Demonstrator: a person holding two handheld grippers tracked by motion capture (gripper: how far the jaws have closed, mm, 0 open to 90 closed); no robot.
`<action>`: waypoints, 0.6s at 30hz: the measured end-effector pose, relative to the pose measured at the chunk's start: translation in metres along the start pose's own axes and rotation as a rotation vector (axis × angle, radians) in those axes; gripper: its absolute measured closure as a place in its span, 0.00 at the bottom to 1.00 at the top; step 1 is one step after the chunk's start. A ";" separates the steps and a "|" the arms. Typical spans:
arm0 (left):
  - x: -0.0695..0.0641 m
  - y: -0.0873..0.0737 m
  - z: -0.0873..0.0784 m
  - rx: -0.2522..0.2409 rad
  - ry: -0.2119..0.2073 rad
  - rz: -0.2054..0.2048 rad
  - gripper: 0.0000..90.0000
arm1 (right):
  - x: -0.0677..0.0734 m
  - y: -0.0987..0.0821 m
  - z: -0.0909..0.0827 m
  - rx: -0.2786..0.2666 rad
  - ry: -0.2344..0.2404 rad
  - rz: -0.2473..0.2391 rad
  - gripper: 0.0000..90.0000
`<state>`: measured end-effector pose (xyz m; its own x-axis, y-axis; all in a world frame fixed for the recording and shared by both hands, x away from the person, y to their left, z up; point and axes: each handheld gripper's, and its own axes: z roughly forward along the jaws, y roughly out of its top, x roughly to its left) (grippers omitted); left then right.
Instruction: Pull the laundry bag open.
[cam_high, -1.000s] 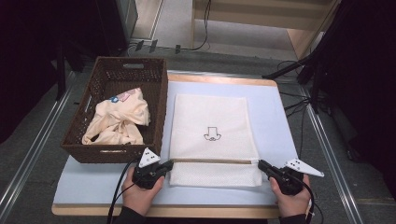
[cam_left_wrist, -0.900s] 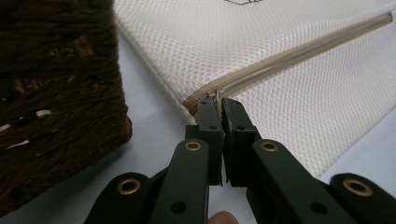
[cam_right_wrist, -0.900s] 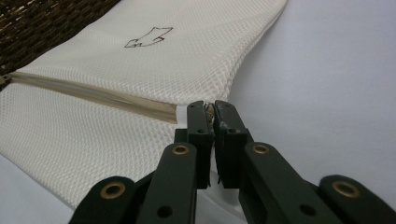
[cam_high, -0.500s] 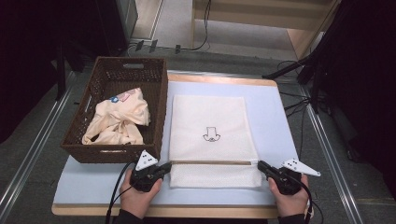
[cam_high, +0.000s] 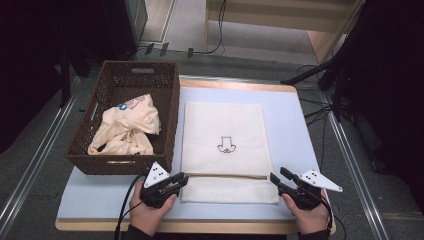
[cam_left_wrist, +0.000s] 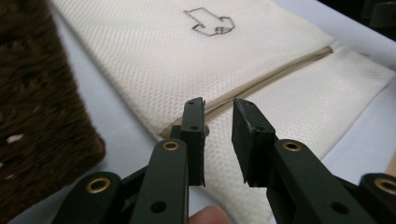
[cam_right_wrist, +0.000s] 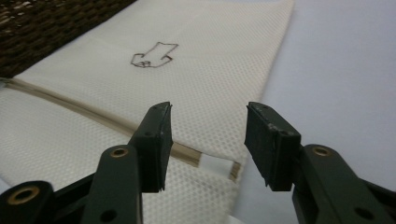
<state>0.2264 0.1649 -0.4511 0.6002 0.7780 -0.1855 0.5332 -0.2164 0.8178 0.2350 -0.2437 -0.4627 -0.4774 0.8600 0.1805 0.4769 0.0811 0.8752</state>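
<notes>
1. Lying flat on the pale blue table mat (cam_high: 295, 125), the cream cloth (cam_high: 224, 135) sits just right of the wicker basket (cam_high: 172, 107), long axis running near to far, its small printed outline (cam_high: 226, 145) upright toward the far edge.
2. A folded hem band (cam_high: 227, 176) crosses it left to right near the front edge.
3. The left gripper (cam_high: 176, 183) has just been opening: its jaws are slightly parted at the cloth's near-left corner, nothing pinched between them.
4. The right gripper (cam_high: 278, 176) has also just been opening, wider, at the near-right corner, free of the fabric.
5. Since a second ago both have let go, so this fold looks finished and released.
6. A crumpled peach garment (cam_high: 125, 127) lies inside the basket.
</notes>
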 end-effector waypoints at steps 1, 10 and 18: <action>-0.002 0.002 0.001 -0.002 -0.010 0.010 0.83 | 0.002 0.000 0.000 -0.002 0.013 0.002 0.64; -0.014 0.005 0.012 0.009 -0.043 0.029 0.86 | 0.020 0.009 0.013 -0.042 0.074 -0.030 0.59; -0.025 0.009 0.026 0.022 -0.070 0.039 0.90 | 0.035 0.017 0.029 0.027 0.132 -0.068 0.53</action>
<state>0.2316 0.1282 -0.4527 0.6607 0.7258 -0.1916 0.5207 -0.2592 0.8134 0.2476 -0.1979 -0.4544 -0.6015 0.7782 0.1805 0.4592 0.1520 0.8752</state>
